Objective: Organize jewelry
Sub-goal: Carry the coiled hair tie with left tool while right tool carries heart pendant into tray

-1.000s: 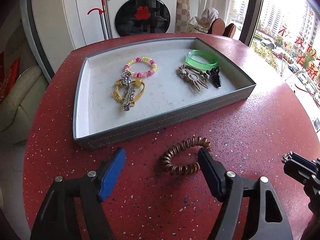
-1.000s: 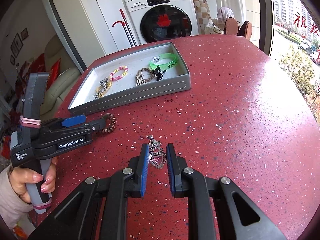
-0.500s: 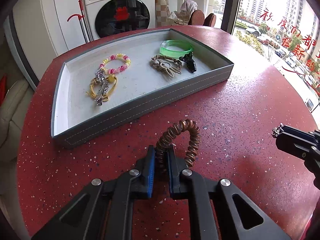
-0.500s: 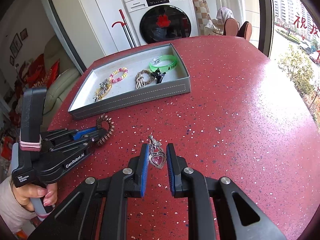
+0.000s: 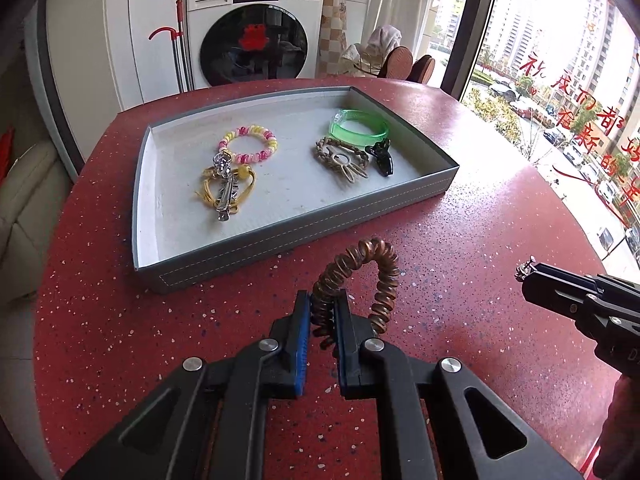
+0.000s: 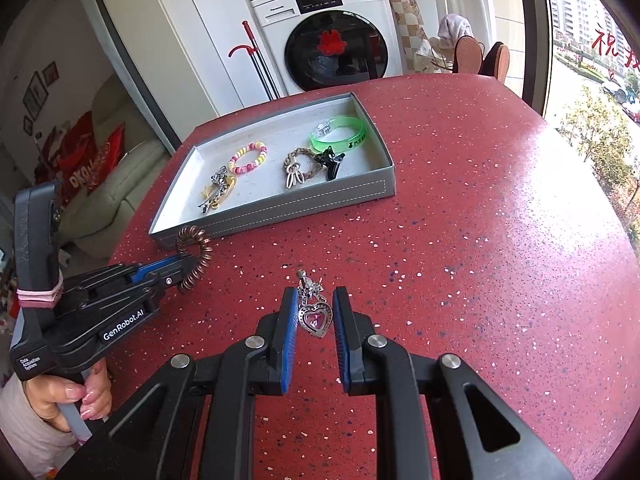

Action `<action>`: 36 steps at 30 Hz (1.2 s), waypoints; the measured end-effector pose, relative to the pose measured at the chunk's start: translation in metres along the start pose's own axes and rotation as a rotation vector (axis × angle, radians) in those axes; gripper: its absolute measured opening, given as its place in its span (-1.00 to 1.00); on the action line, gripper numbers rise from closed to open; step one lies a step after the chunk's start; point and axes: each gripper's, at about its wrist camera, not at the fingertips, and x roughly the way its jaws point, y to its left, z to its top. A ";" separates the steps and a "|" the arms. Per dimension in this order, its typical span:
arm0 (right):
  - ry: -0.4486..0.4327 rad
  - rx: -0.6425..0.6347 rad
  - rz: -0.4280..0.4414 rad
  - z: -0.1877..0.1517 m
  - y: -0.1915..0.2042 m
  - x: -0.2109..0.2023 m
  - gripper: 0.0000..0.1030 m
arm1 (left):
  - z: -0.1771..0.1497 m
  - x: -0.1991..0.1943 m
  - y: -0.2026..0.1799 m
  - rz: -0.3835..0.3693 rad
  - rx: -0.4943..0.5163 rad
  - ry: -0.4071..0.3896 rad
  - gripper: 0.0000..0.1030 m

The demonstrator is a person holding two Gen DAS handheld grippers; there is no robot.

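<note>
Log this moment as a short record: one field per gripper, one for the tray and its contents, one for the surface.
left gripper: shut on the copper spiral hair tie, which looks raised off the table, short of the tray
right gripper: closed on the heart pendant
tray: grey, white lining, open top
tray contents: pink-yellow bead bracelet, yellow cord with silver clip, green wristband, shell bracelet, black claw clip
surface: red speckled table
</note>
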 end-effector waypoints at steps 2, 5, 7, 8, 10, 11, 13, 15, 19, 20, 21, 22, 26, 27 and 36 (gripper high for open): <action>-0.002 -0.007 0.004 0.004 0.003 0.000 -0.63 | 0.002 -0.005 0.004 -0.007 -0.017 -0.013 -0.43; -0.006 -0.007 0.015 0.011 0.006 0.000 -0.63 | 0.004 -0.014 0.012 -0.008 -0.039 -0.036 -0.43; -0.009 -0.008 0.018 0.015 0.008 0.001 -0.63 | 0.008 -0.019 0.017 -0.006 -0.050 -0.050 -0.43; -0.010 -0.010 0.018 0.018 0.009 0.002 -0.63 | 0.009 -0.021 0.020 -0.004 -0.056 -0.056 -0.43; -0.009 -0.011 0.022 0.021 0.010 0.002 -0.63 | 0.012 -0.022 0.024 -0.001 -0.067 -0.065 -0.43; -0.009 -0.011 0.025 0.024 0.011 0.003 -0.63 | 0.014 -0.023 0.026 0.002 -0.071 -0.068 -0.43; -0.010 -0.017 0.025 0.029 0.013 0.005 -0.63 | 0.016 -0.025 0.030 0.003 -0.078 -0.075 -0.43; -0.013 -0.023 0.028 0.035 0.015 0.007 -0.63 | 0.020 -0.026 0.032 0.007 -0.086 -0.081 -0.43; -0.019 -0.030 0.037 0.054 0.017 0.013 -0.63 | 0.031 -0.023 0.038 0.020 -0.095 -0.093 -0.43; -0.018 -0.031 0.040 0.059 0.017 0.015 -0.63 | 0.034 -0.023 0.040 0.025 -0.100 -0.096 -0.43; -0.017 -0.031 0.042 0.064 0.017 0.019 -0.63 | 0.038 -0.021 0.042 0.030 -0.105 -0.099 -0.43; -0.018 -0.033 0.043 0.069 0.018 0.022 -0.63 | 0.042 -0.020 0.044 0.037 -0.110 -0.101 -0.43; -0.018 -0.046 0.036 0.088 0.020 0.038 -0.63 | 0.057 -0.011 0.052 0.067 -0.125 -0.104 -0.43; -0.018 -0.048 0.033 0.092 0.020 0.043 -0.63 | 0.060 -0.008 0.053 0.075 -0.127 -0.102 -0.43; 0.005 -0.050 0.025 0.119 0.019 0.084 -0.63 | 0.080 0.023 0.060 0.125 -0.123 -0.079 -0.43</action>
